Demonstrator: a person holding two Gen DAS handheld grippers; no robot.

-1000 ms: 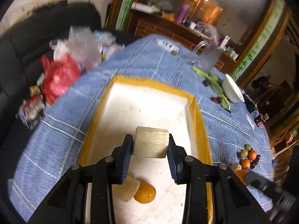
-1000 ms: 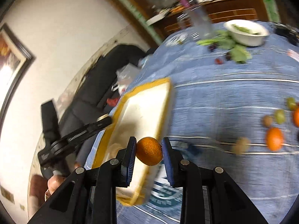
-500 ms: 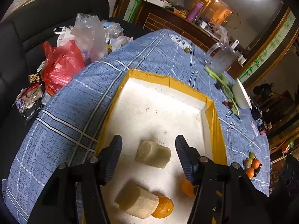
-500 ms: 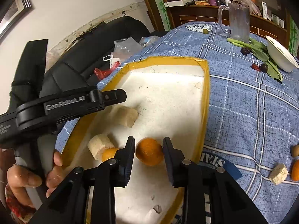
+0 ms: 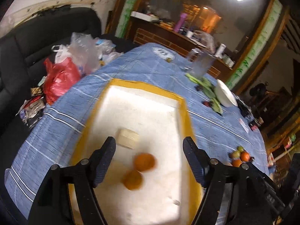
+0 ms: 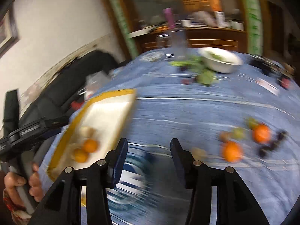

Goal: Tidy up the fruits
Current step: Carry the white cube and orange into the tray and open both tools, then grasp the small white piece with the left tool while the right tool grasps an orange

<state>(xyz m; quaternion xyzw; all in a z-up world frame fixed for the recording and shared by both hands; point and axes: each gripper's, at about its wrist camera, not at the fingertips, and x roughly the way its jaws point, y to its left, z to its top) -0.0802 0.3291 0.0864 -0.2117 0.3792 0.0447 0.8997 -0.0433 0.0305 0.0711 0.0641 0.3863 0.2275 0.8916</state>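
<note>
Left gripper (image 5: 150, 158): fingers wide, just opened, nothing between them. The pale fruit chunk (image 5: 127, 138) it carried a second ago now lies in the yellow-rimmed tray (image 5: 184, 116), at 11 o'clock off the fingertips. Right gripper (image 6: 149, 161): fingers part open, just released, empty; it now faces bare counter (image 6: 187, 110). Its orange (image 6: 90, 145) rests in the tray beside a second orange (image 6: 81, 155), at 9 o'clock. Judgement: both deliveries are complete. Loose fruit pile (image 6: 243, 140) remains on the cloth at 3 o'clock, probably the next pickup.
</note>
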